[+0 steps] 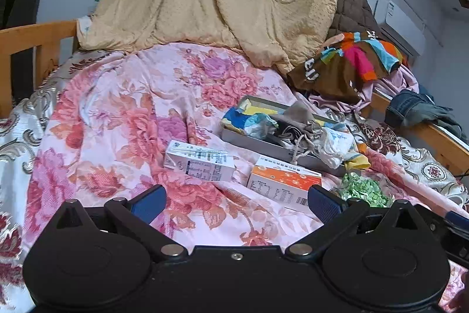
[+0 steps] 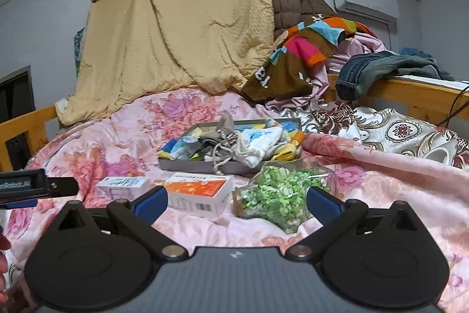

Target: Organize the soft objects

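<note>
Crumpled socks (image 2: 234,143) (soft) in flat grey tray (image 2: 205,166)

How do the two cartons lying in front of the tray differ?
The orange carton has a bright orange top with a barcode on its near end; the white carton is pale with blue print. The orange one lies beside the jar of green pieces, the white one farther left. Both lie flat on the floral quilt.
</note>
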The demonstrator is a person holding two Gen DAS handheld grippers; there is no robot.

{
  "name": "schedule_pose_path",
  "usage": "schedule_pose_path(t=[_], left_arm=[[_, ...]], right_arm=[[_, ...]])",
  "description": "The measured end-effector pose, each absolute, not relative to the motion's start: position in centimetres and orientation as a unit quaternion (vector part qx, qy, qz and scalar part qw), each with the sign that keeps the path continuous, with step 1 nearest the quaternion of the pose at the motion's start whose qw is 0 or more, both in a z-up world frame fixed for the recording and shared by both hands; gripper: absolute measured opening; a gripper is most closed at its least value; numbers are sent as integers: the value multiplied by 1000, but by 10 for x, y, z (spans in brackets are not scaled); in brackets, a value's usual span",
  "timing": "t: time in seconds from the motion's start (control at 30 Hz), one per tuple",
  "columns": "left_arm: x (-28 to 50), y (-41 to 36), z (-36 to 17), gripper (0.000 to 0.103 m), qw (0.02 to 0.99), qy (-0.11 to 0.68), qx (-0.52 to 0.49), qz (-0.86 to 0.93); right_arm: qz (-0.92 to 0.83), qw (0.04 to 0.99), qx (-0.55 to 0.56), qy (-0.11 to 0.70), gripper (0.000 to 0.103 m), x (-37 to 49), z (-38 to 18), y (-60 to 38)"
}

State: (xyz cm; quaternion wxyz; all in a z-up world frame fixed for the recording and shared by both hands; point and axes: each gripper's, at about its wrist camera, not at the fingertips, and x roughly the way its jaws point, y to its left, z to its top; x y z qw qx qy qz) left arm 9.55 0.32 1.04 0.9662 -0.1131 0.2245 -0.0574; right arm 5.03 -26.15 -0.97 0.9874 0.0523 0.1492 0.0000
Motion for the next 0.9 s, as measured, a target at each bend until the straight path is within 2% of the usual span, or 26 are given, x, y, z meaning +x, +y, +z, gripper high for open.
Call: schedule_pose_path(t=[0.9], left_arm=[[29, -3, 8, 102, 971, 218, -100, -18]], right_arm=[[1, 988, 55, 143, 103, 16, -7, -253]])
